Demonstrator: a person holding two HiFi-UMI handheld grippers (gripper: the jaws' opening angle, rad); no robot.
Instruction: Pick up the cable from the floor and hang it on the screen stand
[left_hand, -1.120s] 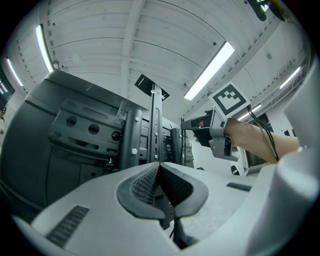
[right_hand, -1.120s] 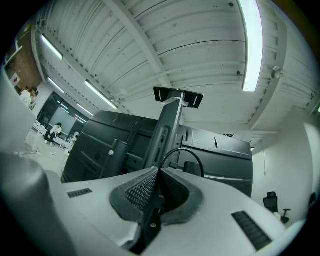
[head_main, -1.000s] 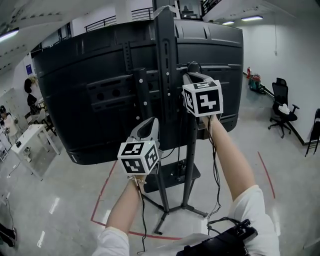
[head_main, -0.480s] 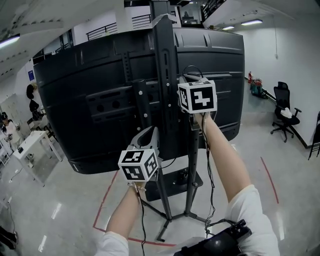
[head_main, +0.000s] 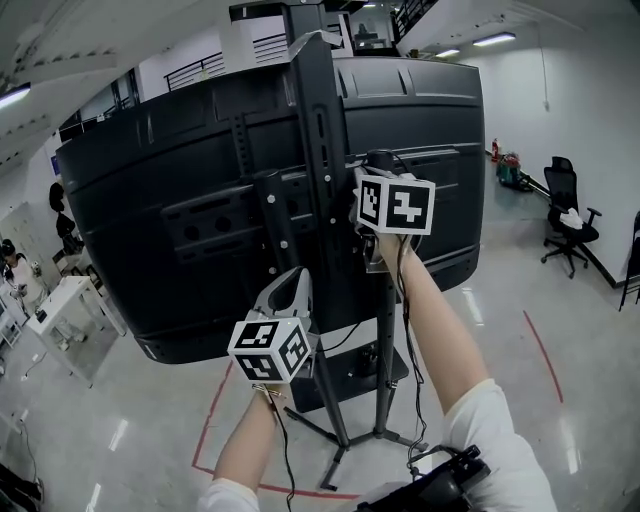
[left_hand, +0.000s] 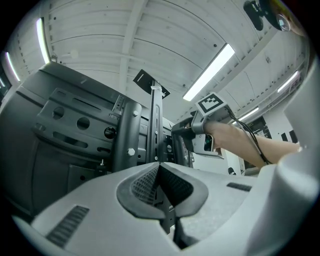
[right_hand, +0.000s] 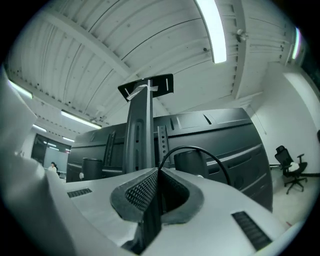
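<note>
- Cable (right_hand: 192, 147): a short black loop of it arcs out of the right gripper (right_hand: 159, 172), held high behind the screen (head_main: 160, 220) and close beside the stand's upright post (head_main: 318, 150).
- The right gripper's jaws are pressed together on the cable; the pinch sits at the very tips.
- The left gripper (left_hand: 159, 167) hangs lower, near the post, with its jaws closed and nothing seen between them.
- Likely risks:
  - With so thin a cable gripped at the tips, a twist of the wrist could let it slide out and drop.
  - If the jaws let go before the loop catches on a bracket, the weight of the hanging rest could drag it off.
  - The loop could snag on the bolts of the mounting rail.
</note>
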